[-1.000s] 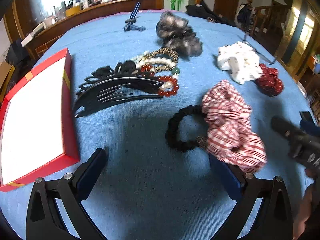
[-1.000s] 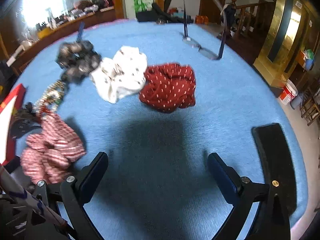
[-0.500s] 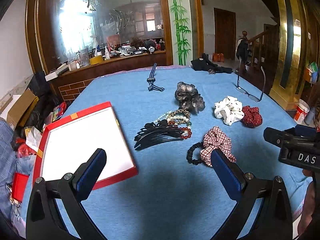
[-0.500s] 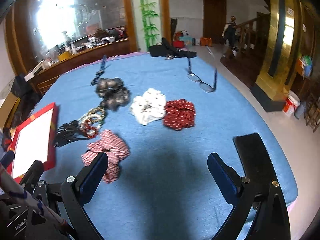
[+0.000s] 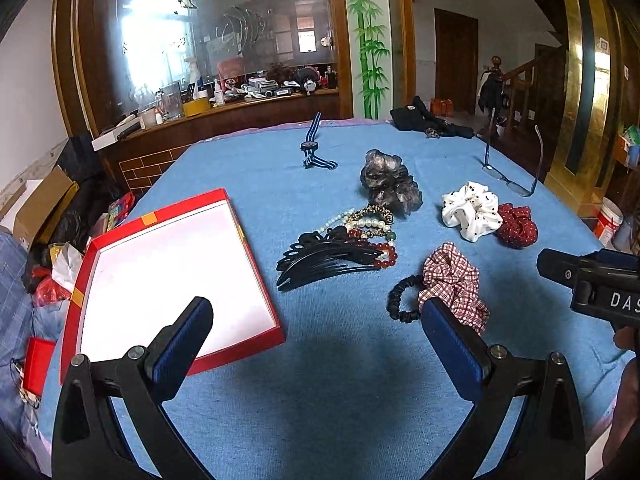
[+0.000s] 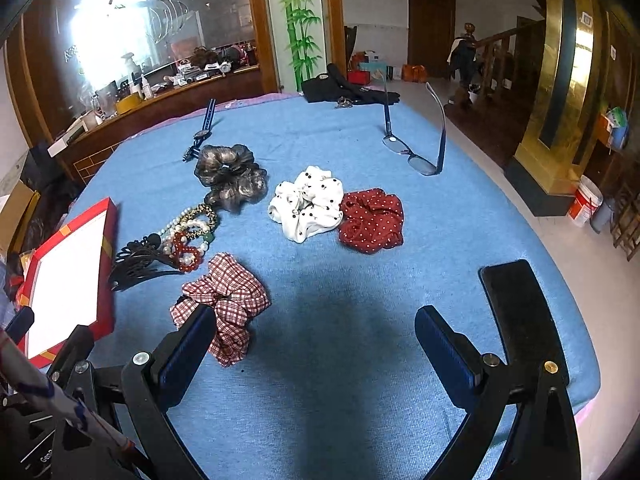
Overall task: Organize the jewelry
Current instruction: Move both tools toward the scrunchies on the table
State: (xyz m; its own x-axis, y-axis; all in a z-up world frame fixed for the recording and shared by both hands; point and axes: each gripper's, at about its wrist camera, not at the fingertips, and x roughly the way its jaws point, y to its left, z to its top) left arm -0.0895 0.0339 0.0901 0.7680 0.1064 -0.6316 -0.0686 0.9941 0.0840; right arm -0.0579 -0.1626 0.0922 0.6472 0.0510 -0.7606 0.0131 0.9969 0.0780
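Observation:
A red box with a white inside (image 5: pixel 168 264) (image 6: pixel 68 272) lies at the left of the blue table. Right of it lie a black hair comb (image 5: pixel 324 260) (image 6: pixel 136 262), beaded bracelets (image 5: pixel 372 232) (image 6: pixel 190 234), a black hair tie (image 5: pixel 402 298), a red checked scrunchie (image 5: pixel 456 280) (image 6: pixel 226 292), a grey scrunchie (image 5: pixel 390 182) (image 6: pixel 232 176), a white dotted scrunchie (image 5: pixel 472 210) (image 6: pixel 308 208) and a dark red scrunchie (image 5: pixel 516 226) (image 6: pixel 370 220). My left gripper (image 5: pixel 316 334) is open and empty above the near table. My right gripper (image 6: pixel 316 342) is open and empty too.
Glasses (image 5: pixel 512 172) (image 6: pixel 416 140) and a striped watch (image 5: pixel 314 148) (image 6: pixel 202 128) stand farther back. Dark cloth (image 6: pixel 344 88) lies at the far edge. A black phone (image 6: pixel 520 312) lies near my right gripper. The table edge falls off at the right (image 6: pixel 576 292).
Both grippers have pulled up and back from close to the table, so the whole spread and the room show. Nothing on the table has moved.

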